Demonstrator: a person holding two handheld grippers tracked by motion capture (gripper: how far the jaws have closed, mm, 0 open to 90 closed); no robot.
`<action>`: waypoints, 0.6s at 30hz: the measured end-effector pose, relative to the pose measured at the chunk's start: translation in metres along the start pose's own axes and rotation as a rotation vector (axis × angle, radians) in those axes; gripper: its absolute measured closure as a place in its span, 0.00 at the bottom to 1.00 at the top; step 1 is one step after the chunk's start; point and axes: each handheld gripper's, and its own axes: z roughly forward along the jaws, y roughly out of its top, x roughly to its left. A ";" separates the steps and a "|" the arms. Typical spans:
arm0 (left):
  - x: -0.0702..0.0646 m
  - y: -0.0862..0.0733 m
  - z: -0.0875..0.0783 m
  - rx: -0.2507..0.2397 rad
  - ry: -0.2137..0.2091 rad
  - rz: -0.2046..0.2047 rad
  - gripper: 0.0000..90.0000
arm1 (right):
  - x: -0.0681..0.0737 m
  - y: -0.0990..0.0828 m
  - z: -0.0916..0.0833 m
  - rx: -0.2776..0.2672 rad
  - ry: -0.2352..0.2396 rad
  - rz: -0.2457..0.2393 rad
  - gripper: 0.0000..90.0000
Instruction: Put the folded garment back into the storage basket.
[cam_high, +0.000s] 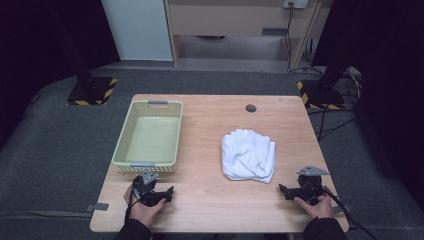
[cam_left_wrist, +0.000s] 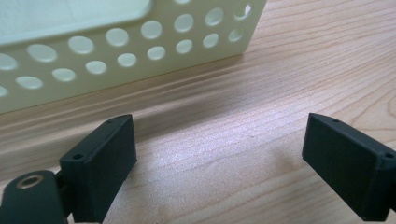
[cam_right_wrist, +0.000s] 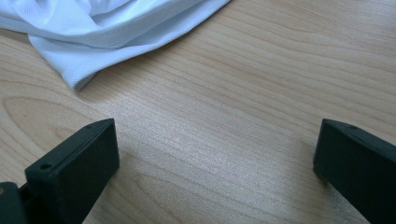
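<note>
A crumpled white cloth (cam_high: 249, 155) lies on the wooden table (cam_high: 210, 200), right of centre. A pale green perforated basket (cam_high: 150, 136) stands at the left, with nothing inside it. My left gripper (cam_high: 162, 192) rests near the front edge, just below the basket's near wall (cam_left_wrist: 116, 51). Its jaws stand wide apart over bare wood (cam_left_wrist: 219, 135). My right gripper (cam_high: 290, 191) rests at the front right, open, a short way below and right of the cloth. The cloth's hem (cam_right_wrist: 107, 32) lies beyond its jaws, apart from them.
A dark round grommet (cam_high: 251, 108) sits in the table's far side. Two black stands with striped bases (cam_high: 92, 92) rise from the grey floor beyond the table. Bare wood lies between the grippers.
</note>
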 end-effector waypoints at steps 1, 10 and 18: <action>-0.001 0.001 -0.003 -0.006 -0.003 -0.002 0.11 | 0.000 0.000 0.000 -0.001 -0.004 0.004 0.01; -0.002 0.005 -0.019 -0.062 -0.031 -0.024 0.13 | 0.002 -0.002 -0.001 -0.004 -0.059 0.062 0.01; -0.002 0.008 -0.026 -0.093 -0.047 -0.035 0.12 | 0.002 -0.002 -0.002 -0.004 -0.063 0.065 0.01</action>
